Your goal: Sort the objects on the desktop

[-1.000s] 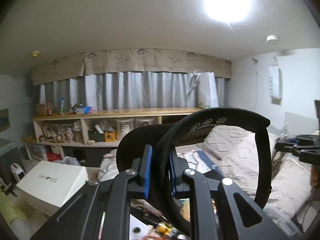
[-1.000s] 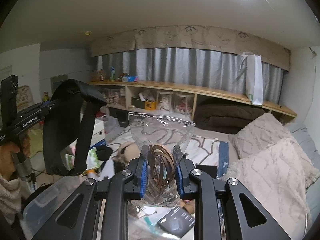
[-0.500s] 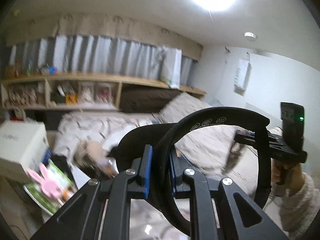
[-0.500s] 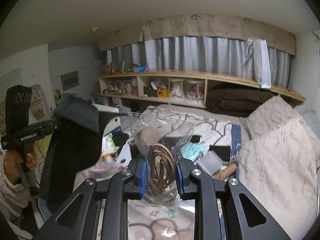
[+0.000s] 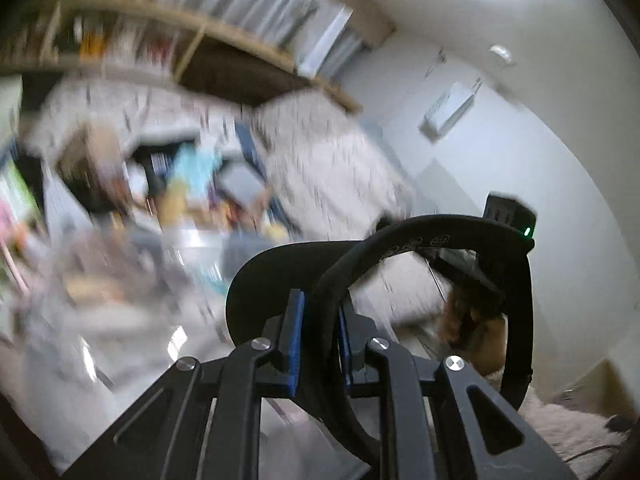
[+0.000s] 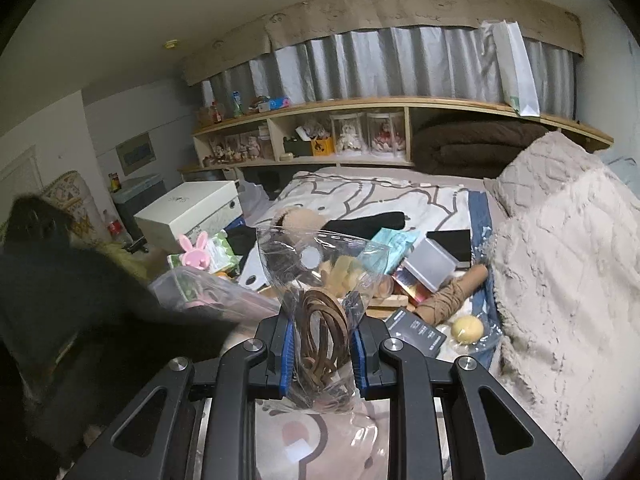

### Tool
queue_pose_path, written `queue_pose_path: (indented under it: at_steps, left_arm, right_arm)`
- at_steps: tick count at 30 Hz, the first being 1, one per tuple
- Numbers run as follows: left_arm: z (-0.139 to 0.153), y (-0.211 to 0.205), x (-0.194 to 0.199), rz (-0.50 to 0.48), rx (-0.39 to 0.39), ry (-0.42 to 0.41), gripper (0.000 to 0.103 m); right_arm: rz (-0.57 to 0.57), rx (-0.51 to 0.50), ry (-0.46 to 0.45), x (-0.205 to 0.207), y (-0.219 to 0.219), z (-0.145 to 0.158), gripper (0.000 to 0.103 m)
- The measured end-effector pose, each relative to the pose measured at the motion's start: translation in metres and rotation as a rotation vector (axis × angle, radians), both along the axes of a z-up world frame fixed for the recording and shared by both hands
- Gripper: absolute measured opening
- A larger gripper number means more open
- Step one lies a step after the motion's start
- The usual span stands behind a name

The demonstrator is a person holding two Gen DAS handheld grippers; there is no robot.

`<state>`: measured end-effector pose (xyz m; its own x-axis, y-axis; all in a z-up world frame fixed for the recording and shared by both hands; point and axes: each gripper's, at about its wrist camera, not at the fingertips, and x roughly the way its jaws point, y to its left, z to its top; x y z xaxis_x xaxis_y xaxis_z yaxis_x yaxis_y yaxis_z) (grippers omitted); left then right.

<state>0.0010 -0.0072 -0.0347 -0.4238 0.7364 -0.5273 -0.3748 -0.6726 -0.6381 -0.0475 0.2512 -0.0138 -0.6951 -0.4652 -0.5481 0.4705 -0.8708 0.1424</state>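
Note:
My left gripper [image 5: 319,332] is shut on a black padded strap [image 5: 432,236] that loops up and round to the right; this view is badly blurred. My right gripper [image 6: 322,348] is shut on a clear plastic bag [image 6: 316,256] holding coiled brown leather cords [image 6: 320,320]. It hangs over a bed [image 6: 360,192] strewn with small objects: a yellow ball [image 6: 466,329], a clear plastic box [image 6: 430,266], a black card box [image 6: 416,334], a roll of brown cord [image 6: 450,294]. The black strap [image 6: 60,280] shows as a dark blur at the left of the right wrist view.
A white box [image 6: 192,210] and a pink bunny item [image 6: 195,254] lie at the bed's left. A textured beige blanket [image 6: 560,260] covers the right side. Wooden shelves [image 6: 360,128] with figurines run behind. The other hand and its gripper [image 5: 480,312] show behind the strap.
Both grippers have sunk toward the bed. The left one swung and rolled, so its view tilts and blurs. The strap moved lower left in the right view. Both grips are unchanged.

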Motion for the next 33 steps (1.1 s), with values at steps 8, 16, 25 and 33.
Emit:
queue_pose_path:
  at_steps: [8,16,25,33]
  left_arm:
    - [-0.055,0.027,-0.016,-0.062,0.006,-0.25,0.016]
    - [-0.069,0.046,-0.03,-0.069,-0.142,-0.248,0.035]
    - [-0.063,0.005,-0.027,0.059,-0.226,-0.164,0.08]
    - [-0.046,-0.013,-0.007,0.06,-0.434,-0.016,0.08]
  right_arm:
    - [-0.04,0.018,-0.061,-0.006,0.008,-0.021,0.024]
    - [0.007,0.024,-0.108,-0.006,-0.008,-0.036,0.024]
    - [0.063,0.042,-0.149,-0.011,-0.03,-0.044,0.024]
    - [0.106,0.096,-0.164,-0.009,-0.048,-0.046,0.024]
